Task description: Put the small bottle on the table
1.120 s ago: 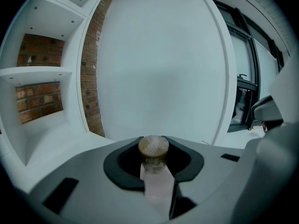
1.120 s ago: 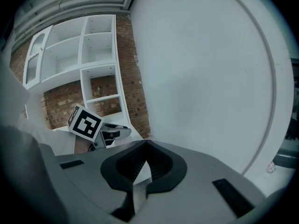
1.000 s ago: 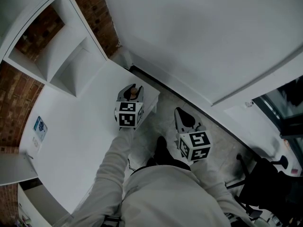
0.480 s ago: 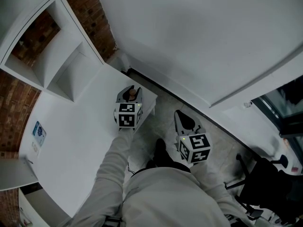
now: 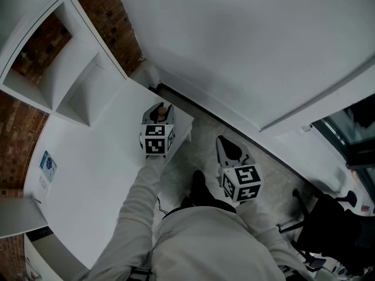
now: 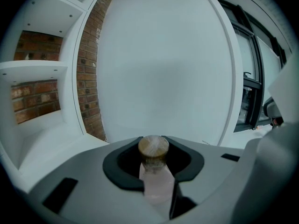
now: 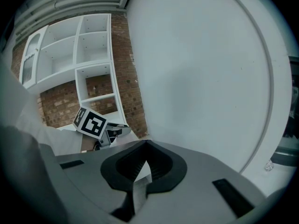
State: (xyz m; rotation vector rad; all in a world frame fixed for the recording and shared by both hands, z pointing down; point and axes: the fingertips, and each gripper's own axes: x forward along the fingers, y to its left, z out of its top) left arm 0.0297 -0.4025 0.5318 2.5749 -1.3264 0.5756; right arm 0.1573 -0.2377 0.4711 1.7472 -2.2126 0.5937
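Observation:
The small clear bottle [image 6: 157, 185] with a cork stopper [image 6: 153, 147] stands upright between the jaws in the left gripper view, and the jaws are closed against its sides. In the head view my left gripper [image 5: 159, 113] is over the far right corner of the white table [image 5: 88, 174], and the bottle's top [image 5: 169, 110] just shows between the jaws. My right gripper [image 5: 229, 150] hangs over the floor to the right of the table. It is shut with its jaw tips touching and nothing between them [image 7: 145, 147].
A white shelf unit [image 5: 64, 69] stands at the table's far left against a brick wall [image 5: 111, 16]. A small printed card [image 5: 48, 161] lies near the table's left edge. A large white wall panel [image 5: 252, 51] runs ahead. A dark office chair [image 5: 328, 215] is at the lower right.
The left gripper has edged slightly left and farther over the table's corner with the bottle still in it. The right gripper has stayed put.

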